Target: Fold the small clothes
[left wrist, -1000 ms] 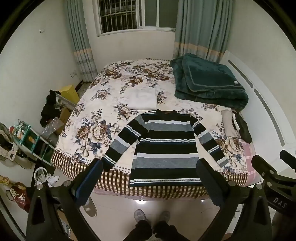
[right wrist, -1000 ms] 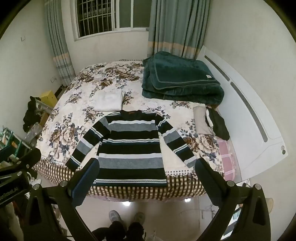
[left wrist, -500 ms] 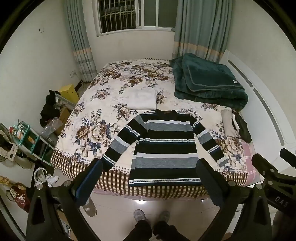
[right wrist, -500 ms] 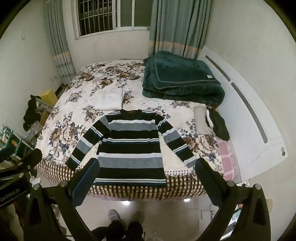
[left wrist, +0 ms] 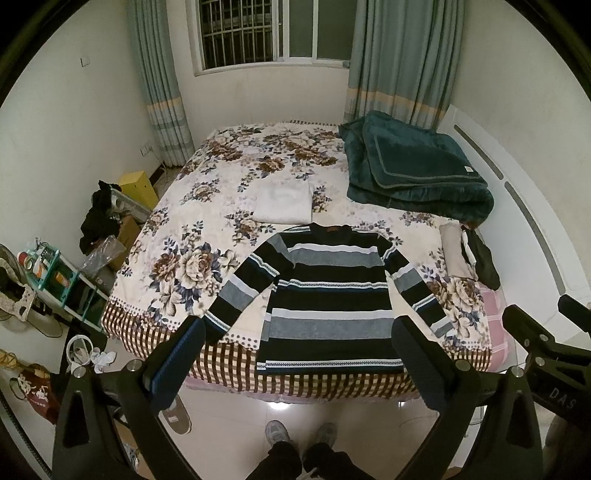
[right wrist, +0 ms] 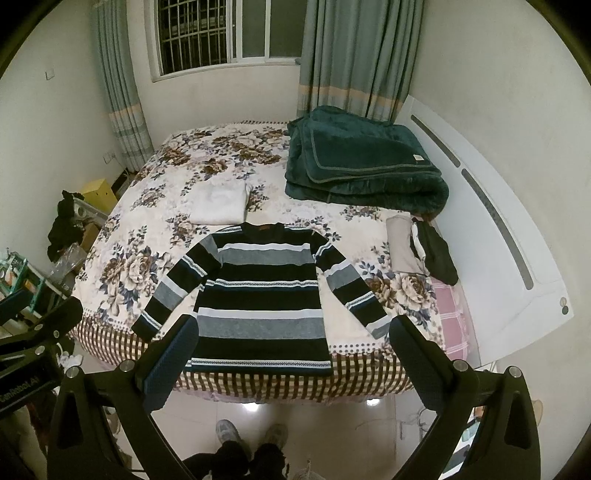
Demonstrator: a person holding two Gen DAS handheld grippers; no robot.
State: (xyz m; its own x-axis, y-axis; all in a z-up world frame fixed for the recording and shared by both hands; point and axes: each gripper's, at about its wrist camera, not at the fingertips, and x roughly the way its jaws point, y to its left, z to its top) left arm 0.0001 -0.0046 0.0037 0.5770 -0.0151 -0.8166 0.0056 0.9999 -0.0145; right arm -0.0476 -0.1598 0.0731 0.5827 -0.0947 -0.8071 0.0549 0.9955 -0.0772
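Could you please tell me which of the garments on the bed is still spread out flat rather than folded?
The striped sweater at the bed's near edge: it lies open with both sleeves out, while the white garment behind its collar is folded into a neat rectangle.

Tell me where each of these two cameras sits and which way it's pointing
Left wrist view: on the left gripper, held at the foot of the bed, looking across it toward the window; its open fingers, the person's shoes and the other gripper at the right edge show.
Right wrist view: on the right gripper, same direction; open fingers, shoes, the other gripper at the left edge.
Shared: the striped sweater lying flat, white folded cloth, green blanket.
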